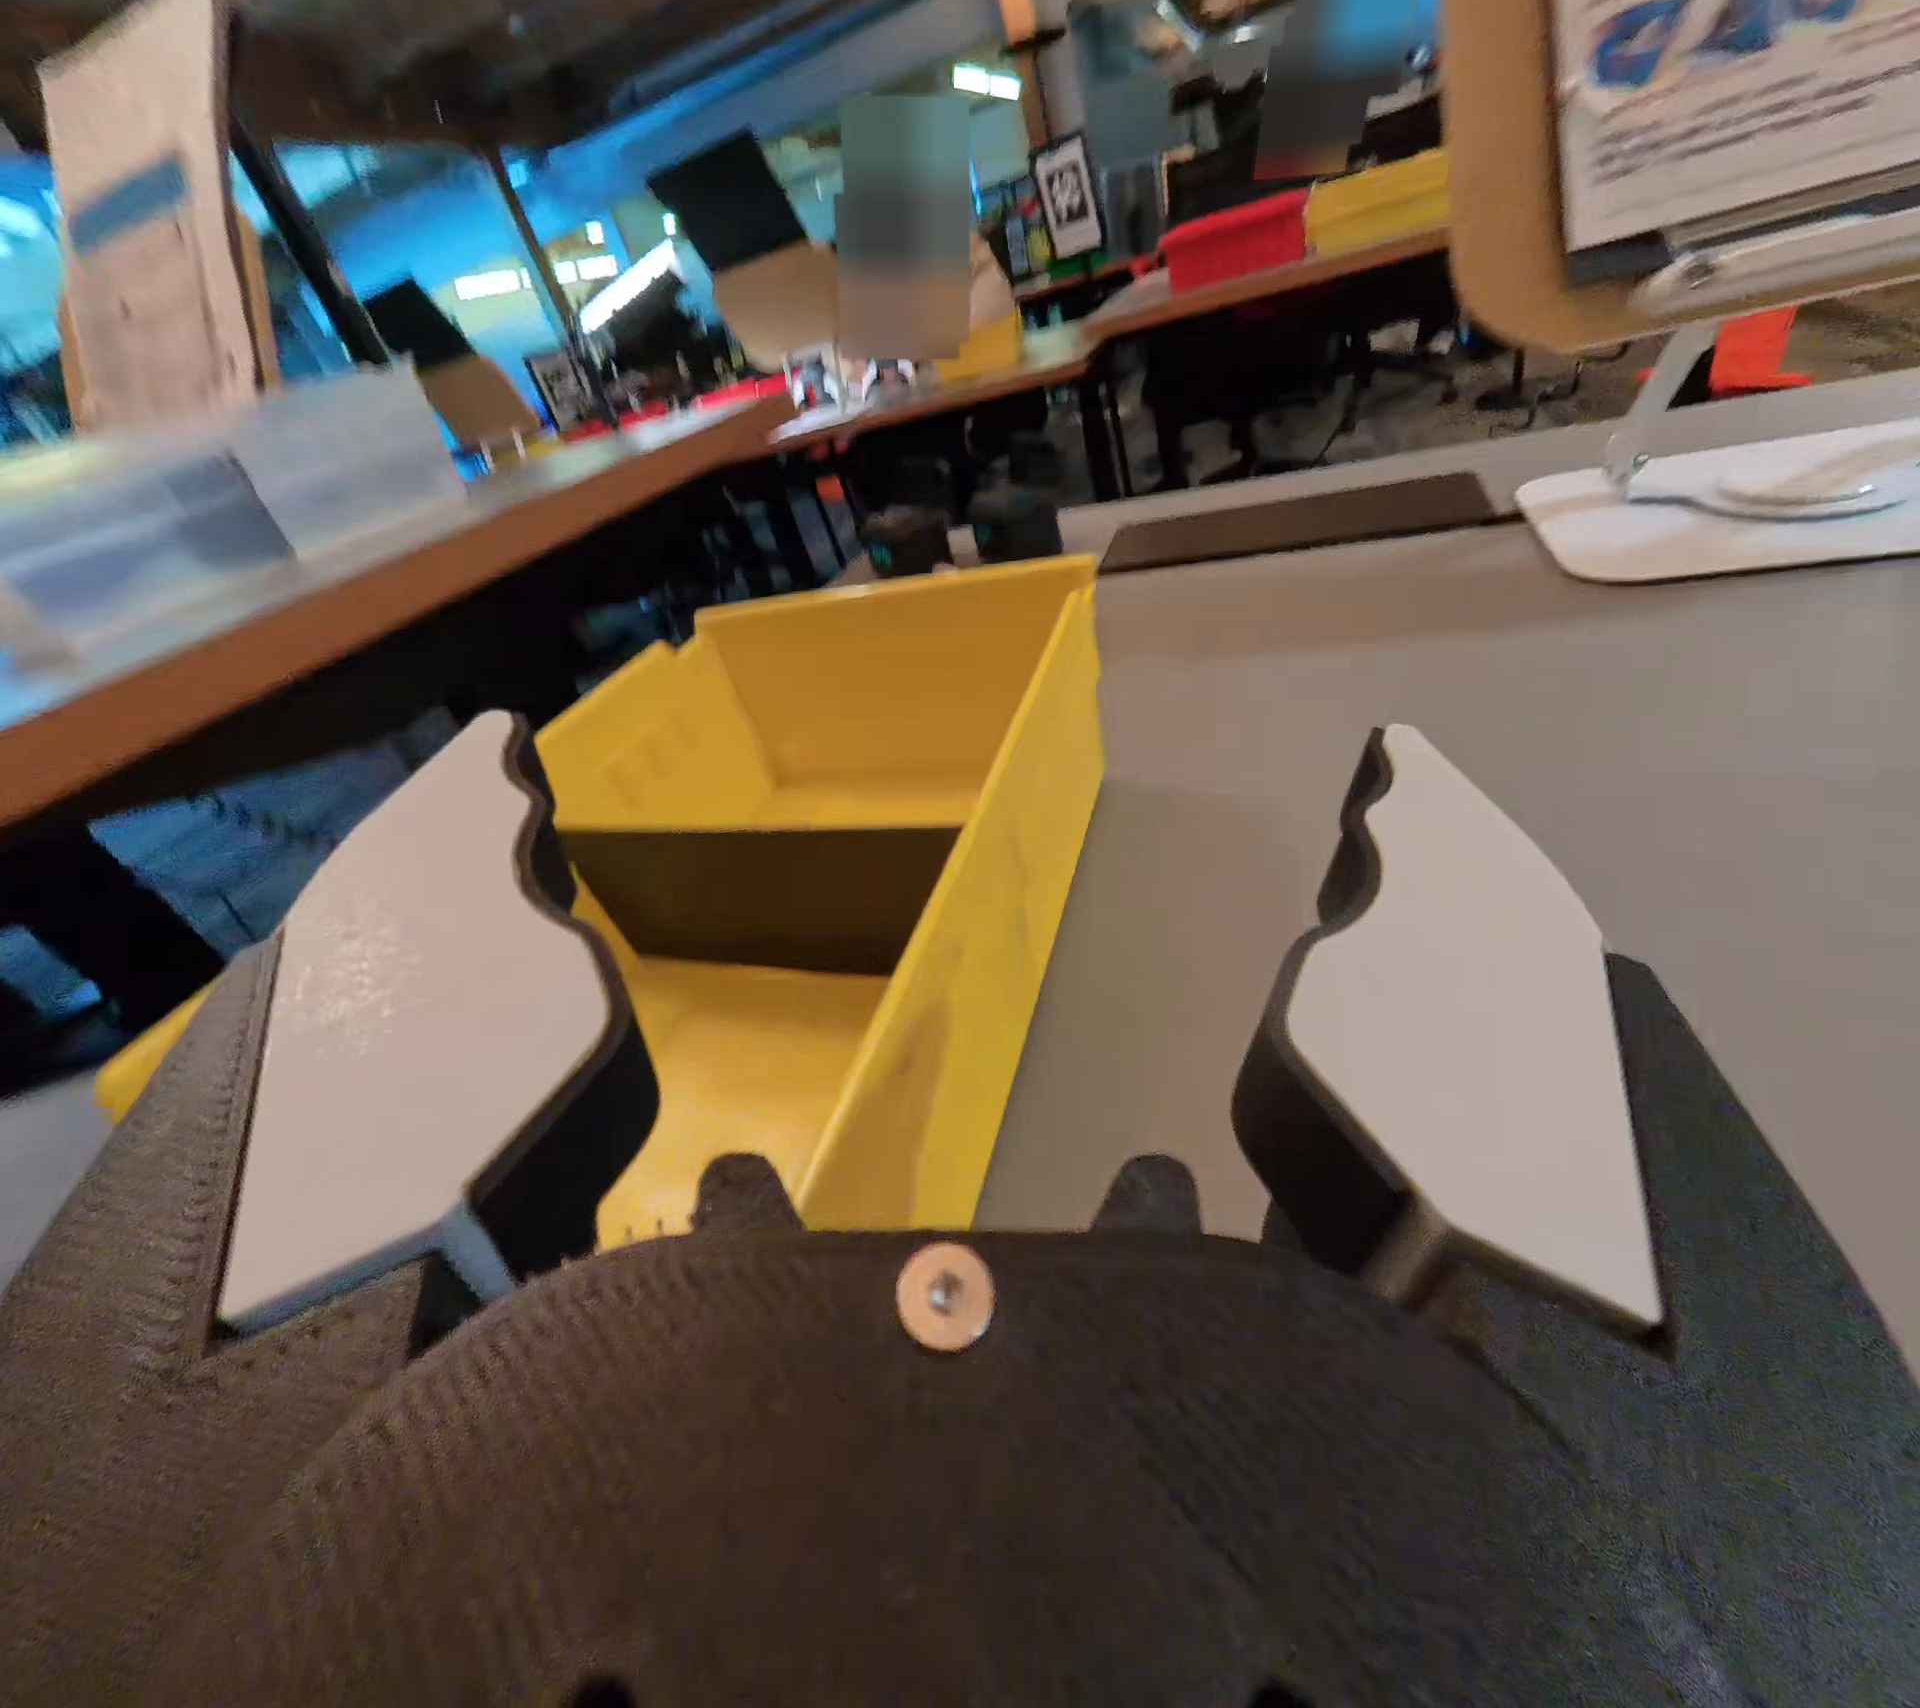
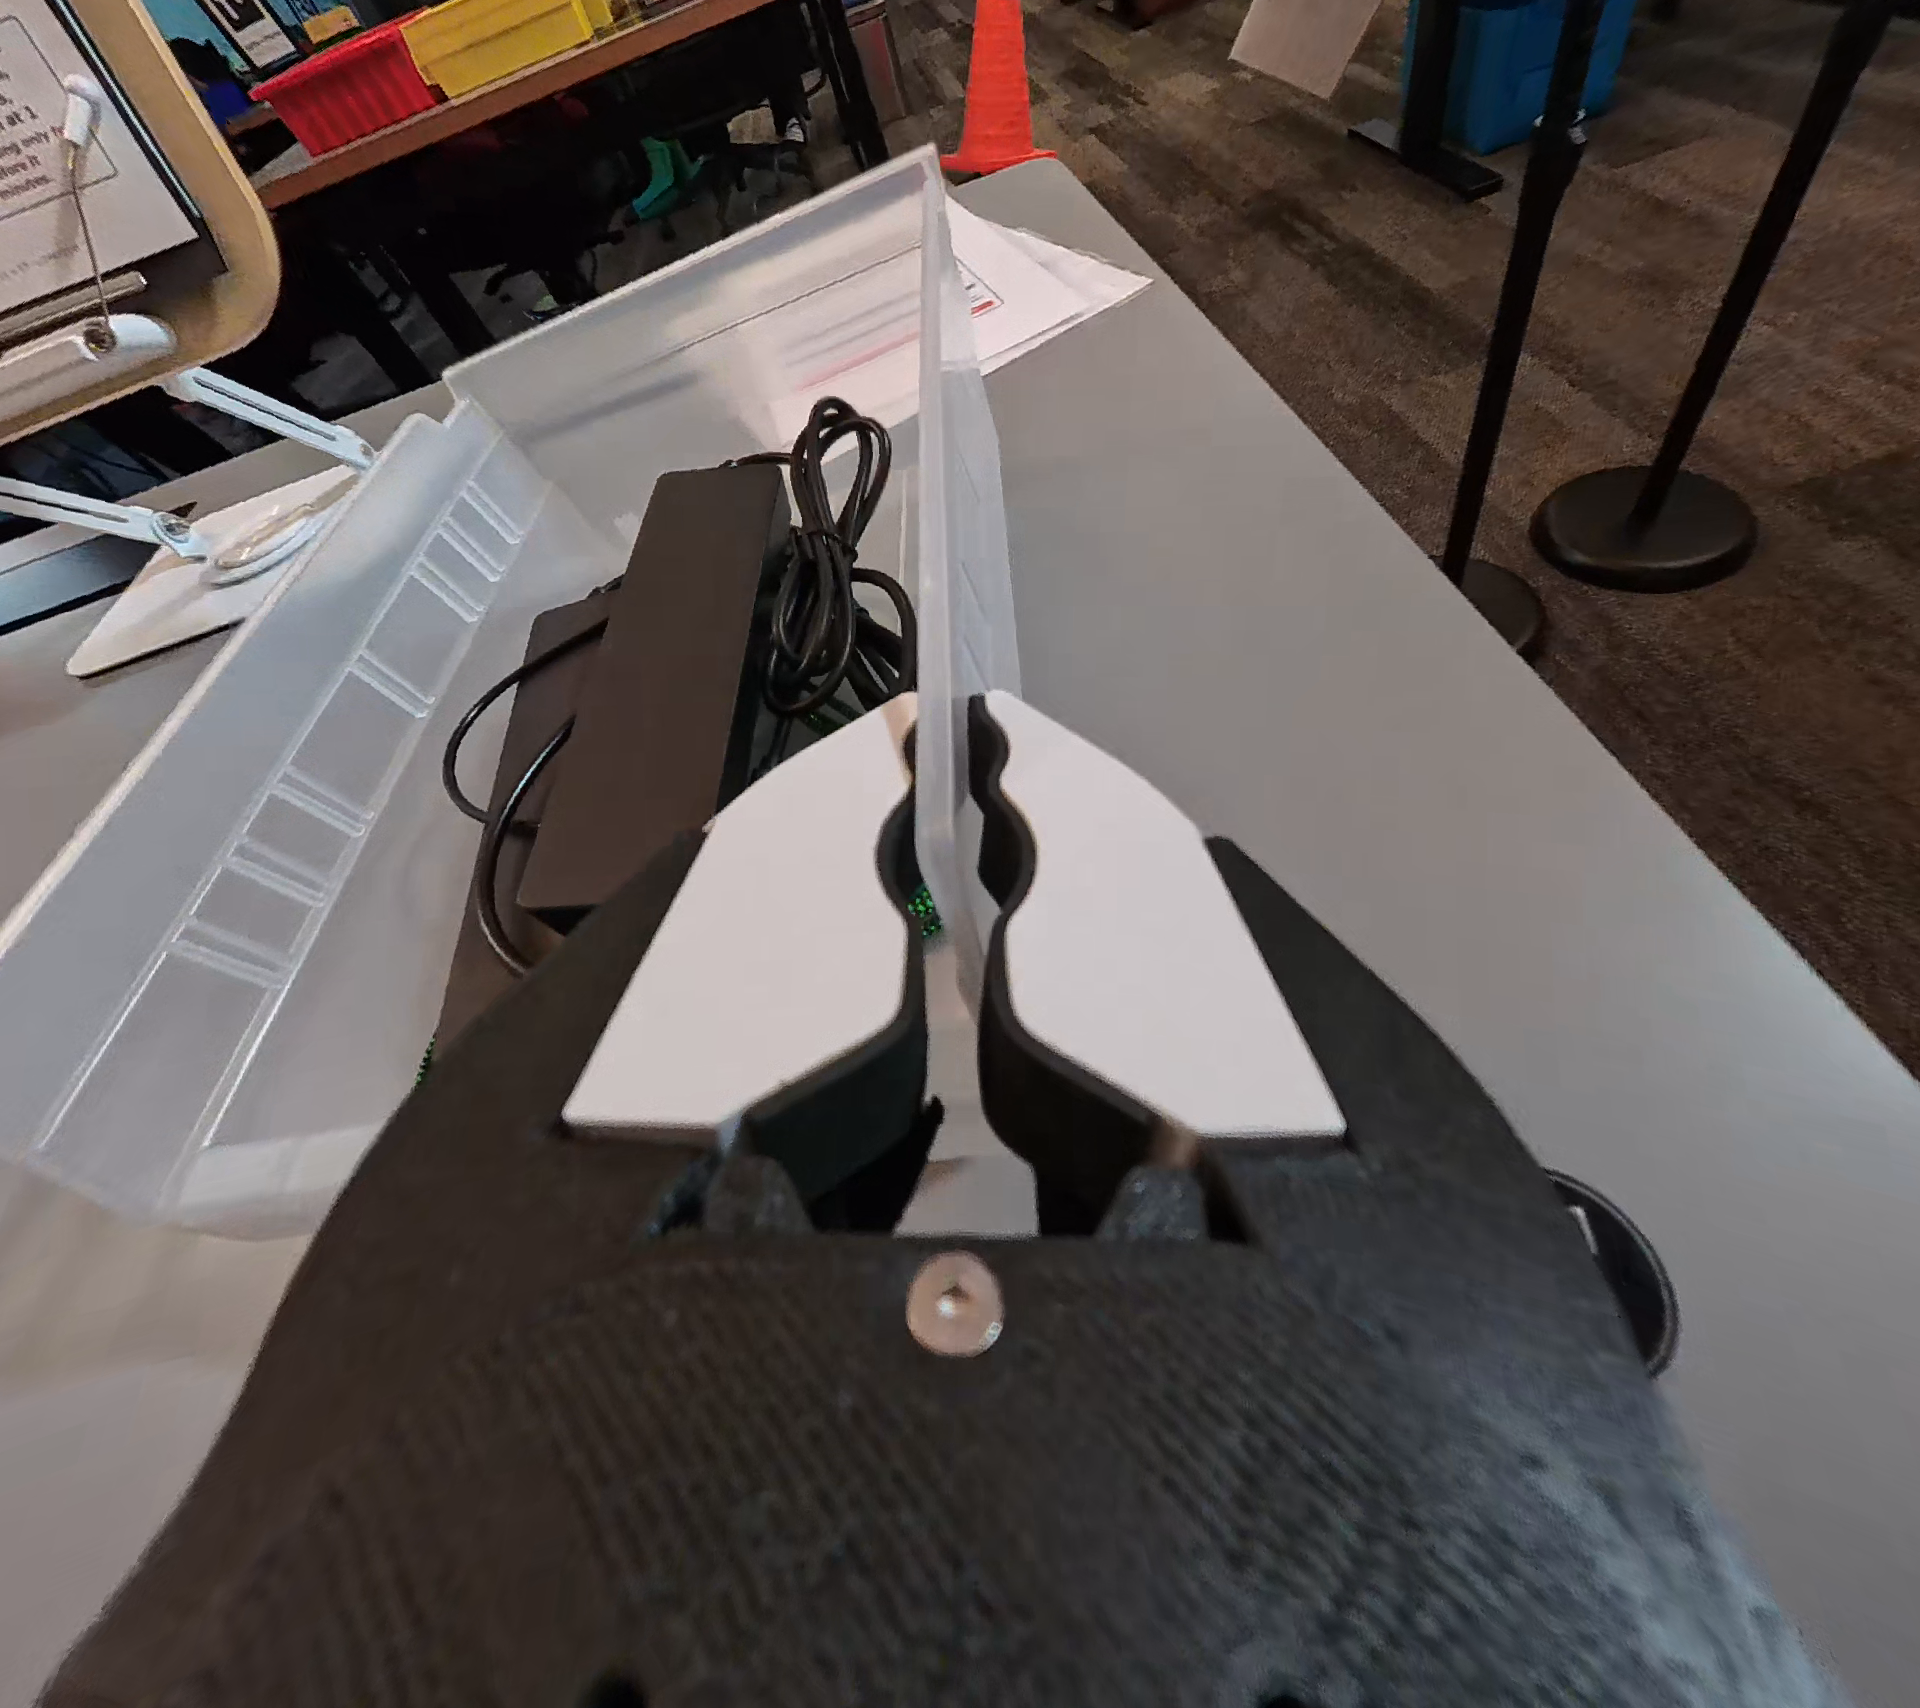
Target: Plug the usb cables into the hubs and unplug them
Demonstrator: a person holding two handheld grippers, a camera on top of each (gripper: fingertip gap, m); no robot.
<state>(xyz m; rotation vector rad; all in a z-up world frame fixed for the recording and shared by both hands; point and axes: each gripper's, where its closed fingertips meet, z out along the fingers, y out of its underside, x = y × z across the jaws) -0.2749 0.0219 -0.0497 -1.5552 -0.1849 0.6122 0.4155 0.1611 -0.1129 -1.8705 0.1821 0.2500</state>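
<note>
In the right wrist view a clear plastic bin (image 2: 312, 723) stands on the grey table. Inside it lie two black hubs (image 2: 675, 671) and a coiled black USB cable (image 2: 831, 557). My right gripper (image 2: 951, 785) is shut on the bin's right wall (image 2: 951, 515), one finger inside and one outside. In the left wrist view my left gripper (image 1: 945, 785) is open and empty. It hangs over the right wall of a yellow bin (image 1: 997, 931) with a black divider (image 1: 758, 895). Both yellow compartments look empty.
A clipboard stand with a white base (image 1: 1714, 515) and a flat black panel (image 1: 1299, 520) stand at the back of the grey table (image 1: 1455, 775). A paper sheet (image 2: 1049, 287) lies beyond the clear bin. Black stanchion posts (image 2: 1642, 526) and an orange cone (image 2: 997, 27) stand on the floor.
</note>
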